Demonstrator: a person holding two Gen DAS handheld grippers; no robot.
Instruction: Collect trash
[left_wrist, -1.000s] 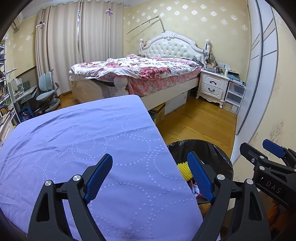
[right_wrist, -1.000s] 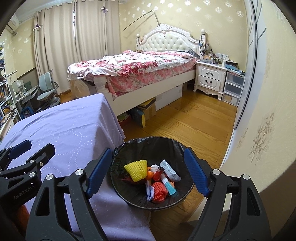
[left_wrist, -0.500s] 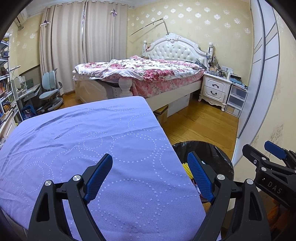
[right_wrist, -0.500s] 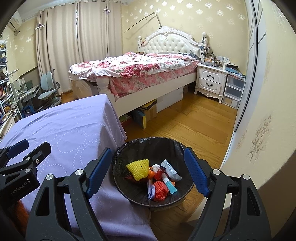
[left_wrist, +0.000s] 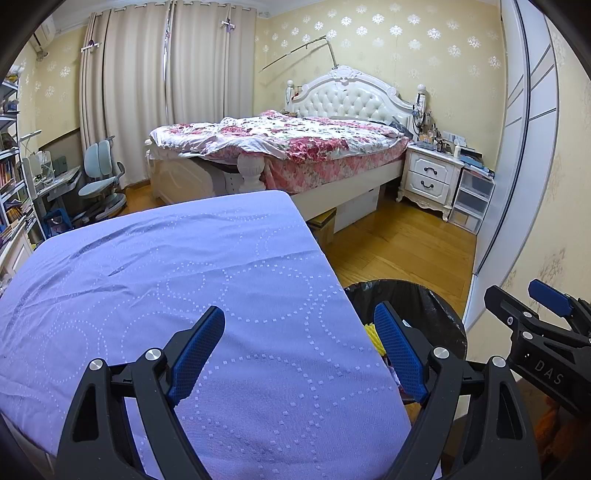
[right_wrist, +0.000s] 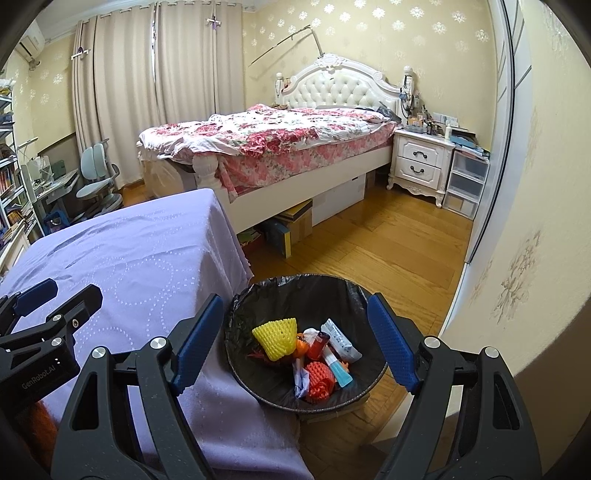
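A round bin with a black liner (right_wrist: 258, 306) stands on the floor at the table's right edge. Inside lie a yellow foam net (right_wrist: 276, 334), an orange foam net (right_wrist: 319, 380), a white wrapper (right_wrist: 340, 339), a small red bottle (right_wrist: 320, 341) and a blue-capped tube (right_wrist: 338, 373). My right gripper (right_wrist: 295, 341) hangs open above the bin with nothing between its fingers. My left gripper (left_wrist: 300, 354) stands open over the lilac tablecloth (left_wrist: 166, 277), empty too. In the left wrist view the bin (left_wrist: 413, 299) shows only partly past the table edge.
The lilac-covered table (right_wrist: 129, 258) fills the left. Beyond it are a bed with a floral quilt (right_wrist: 280, 140), a white nightstand (right_wrist: 419, 166), plastic drawers (right_wrist: 465, 184) and boxes under the bed (right_wrist: 291, 229). A desk chair (right_wrist: 98, 181) stands far left; a wall (right_wrist: 517, 240) is close on the right.
Both views have drifted slightly, so the table and the bin sit a little lower and further right in frame. Both grippers keep the same wide opening.
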